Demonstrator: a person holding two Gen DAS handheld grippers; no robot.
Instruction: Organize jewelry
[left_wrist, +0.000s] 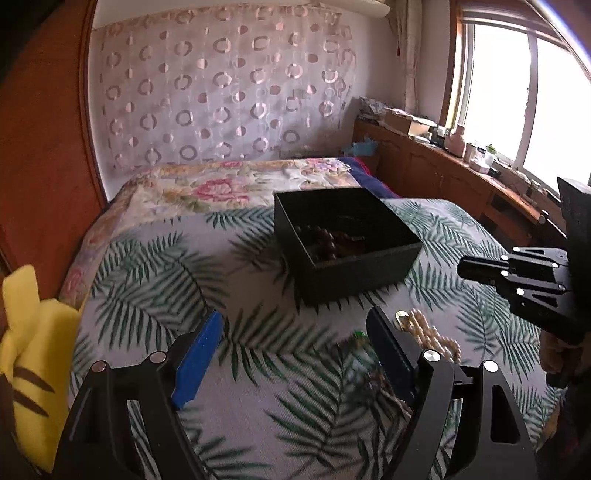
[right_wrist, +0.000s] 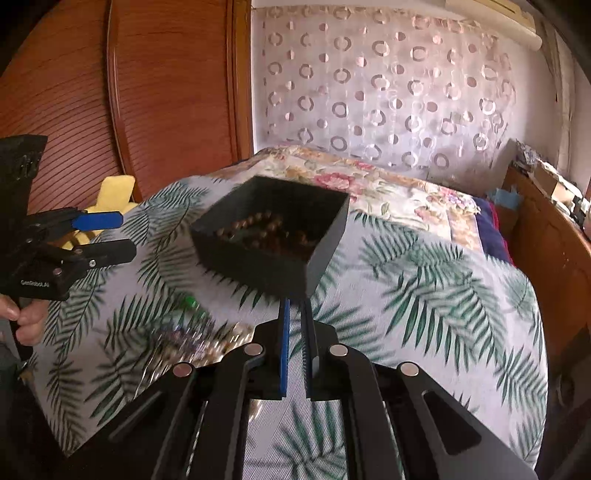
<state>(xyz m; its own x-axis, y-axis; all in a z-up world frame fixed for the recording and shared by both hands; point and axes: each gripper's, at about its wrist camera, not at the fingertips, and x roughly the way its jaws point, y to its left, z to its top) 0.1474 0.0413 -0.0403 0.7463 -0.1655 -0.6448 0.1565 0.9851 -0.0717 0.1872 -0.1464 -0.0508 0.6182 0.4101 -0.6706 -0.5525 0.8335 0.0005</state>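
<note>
Mid-sort on the palm-leaf bedspread (left_wrist: 155, 266): open black square box (left_wrist: 347, 251) already holding brown wooden beads (left_wrist: 325, 236). Left gripper (left_wrist: 295, 332), jaws apart and empty, beside loose cream pearl strand (left_wrist: 428, 332); right gripper (right_wrist: 295, 314), jaws together, empty. Next, likely: closing on the strand, lifting toward the box.

Bedspread (left_wrist: 155, 258): white w/ green palm-leaf print; toward far edge a quilt (left_wrist: 207, 188), cream w/ pink & yellow florals. Box (left_wrist: 354, 273): matte black, brown beads (left_wrist: 325, 240) inside. Left gripper (left_wrist: 295, 332): black frame, blue pads. Right gripper (right_wrist: 295, 306): same colours. Near the front edge: pearl-cream strand (left_wrist: 432, 332), blurry green bit (left_wrist: 358, 336). Curtain (left_wrist: 221, 85): sheer white, pink ring/dot pattern. Plush (left_wrist: 29, 343): yellow, brown stripes.
</note>
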